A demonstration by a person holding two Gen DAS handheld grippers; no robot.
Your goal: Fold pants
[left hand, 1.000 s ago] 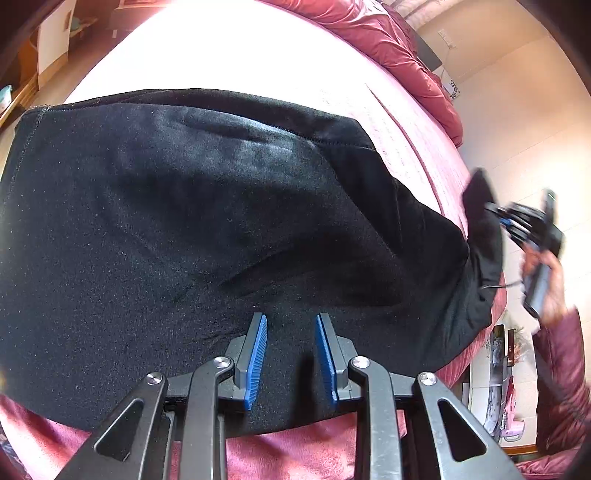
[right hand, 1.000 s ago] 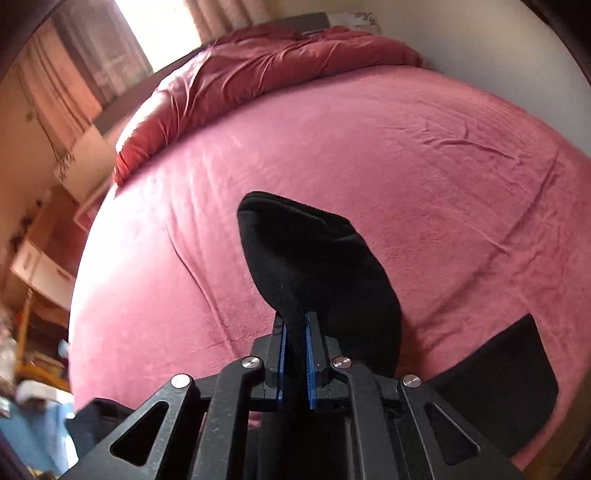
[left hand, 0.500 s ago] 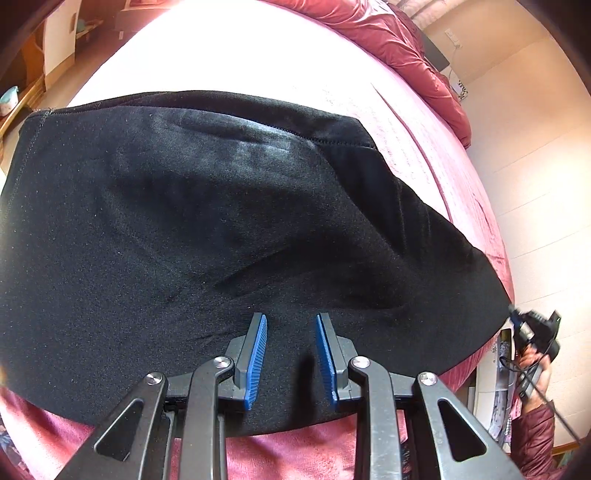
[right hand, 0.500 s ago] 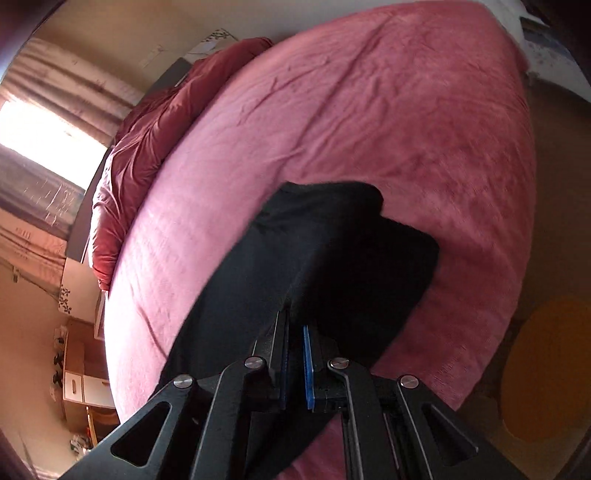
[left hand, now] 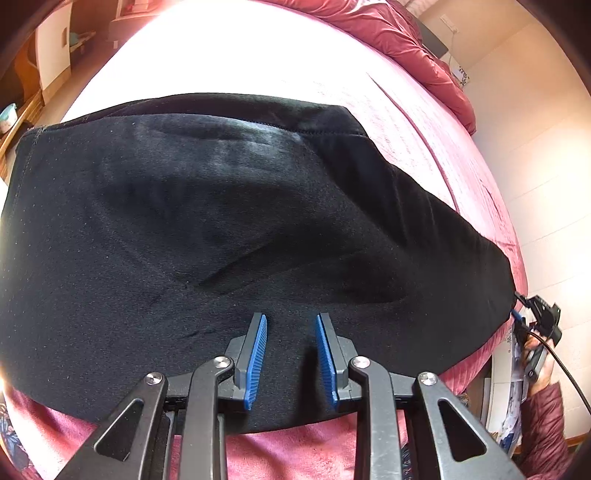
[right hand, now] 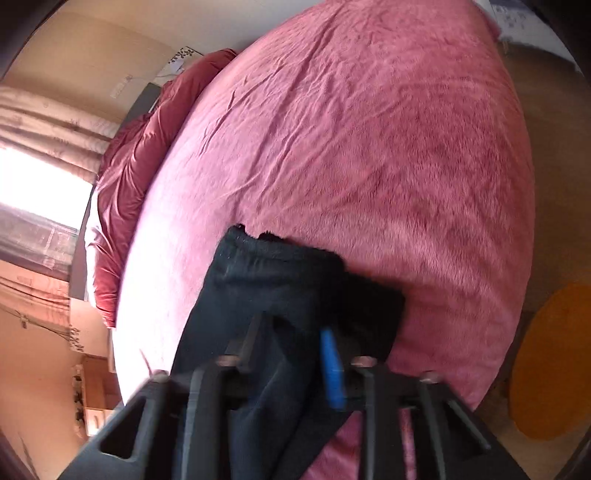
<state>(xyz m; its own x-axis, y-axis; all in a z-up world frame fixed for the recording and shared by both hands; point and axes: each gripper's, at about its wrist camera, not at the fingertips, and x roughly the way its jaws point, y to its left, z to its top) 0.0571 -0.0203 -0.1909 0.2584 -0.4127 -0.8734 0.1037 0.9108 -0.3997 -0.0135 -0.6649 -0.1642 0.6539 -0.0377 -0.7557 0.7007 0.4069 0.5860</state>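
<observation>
Black pants (left hand: pixel 229 229) lie spread flat across a pink bed (left hand: pixel 443 155). My left gripper (left hand: pixel 290 325) is open and empty, low over their near edge. In the right wrist view the pants' leg end (right hand: pixel 280 295) lies on the bed (right hand: pixel 369 147) near its corner. My right gripper (right hand: pixel 291 339) is blurred with its fingers spread, and the black cloth lies between and under them. The right gripper also shows in the left wrist view (left hand: pixel 535 317) at the far right end of the pants.
A crumpled red duvet (left hand: pixel 388 33) lies at the head of the bed, also in the right wrist view (right hand: pixel 125 177). An orange round mat (right hand: pixel 554 362) lies on the floor past the bed's corner. Wooden furniture (left hand: pixel 22 96) stands at the left.
My right gripper carried the leg end down onto the bed near its corner and its fingers spread apart from shut. My left gripper stayed open in place.
</observation>
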